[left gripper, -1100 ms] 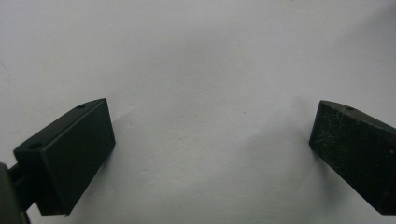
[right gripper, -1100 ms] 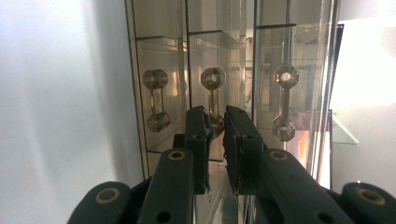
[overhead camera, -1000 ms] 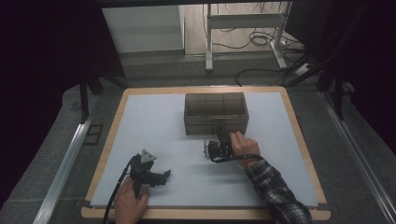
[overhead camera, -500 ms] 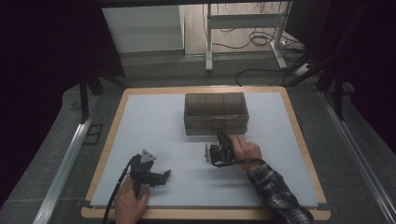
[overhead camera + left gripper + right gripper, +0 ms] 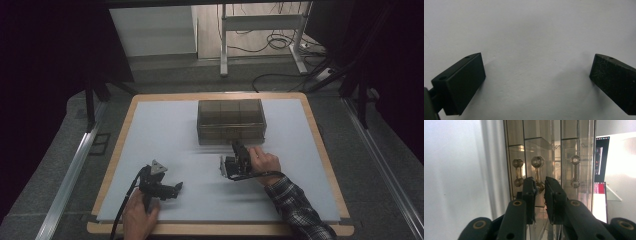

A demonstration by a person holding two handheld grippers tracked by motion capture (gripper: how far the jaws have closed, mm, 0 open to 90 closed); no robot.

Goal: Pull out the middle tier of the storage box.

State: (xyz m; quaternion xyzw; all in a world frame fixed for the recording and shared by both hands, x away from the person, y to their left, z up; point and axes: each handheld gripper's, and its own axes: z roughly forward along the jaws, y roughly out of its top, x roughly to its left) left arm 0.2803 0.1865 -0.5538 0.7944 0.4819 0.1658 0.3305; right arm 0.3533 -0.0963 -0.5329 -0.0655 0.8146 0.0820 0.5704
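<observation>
Item: smoky transparent plastic drawer box (image 5: 230, 121), upper centre of the white desk (image 5: 165, 125); its middle dumbbell-shaped handle (image 5: 537, 173) ran top-to-bottom, just beyond the right gripper (image 5: 539, 185), jaws narrowly apart, unclamped; left gripper (image 5: 536, 75), jaws wide apart, lay farther off.

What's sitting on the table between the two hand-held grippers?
Nothing: in the high view, only bare white table lies between the left hand-held gripper and the right hand-held gripper, which sits before the clear drawer box.
</observation>
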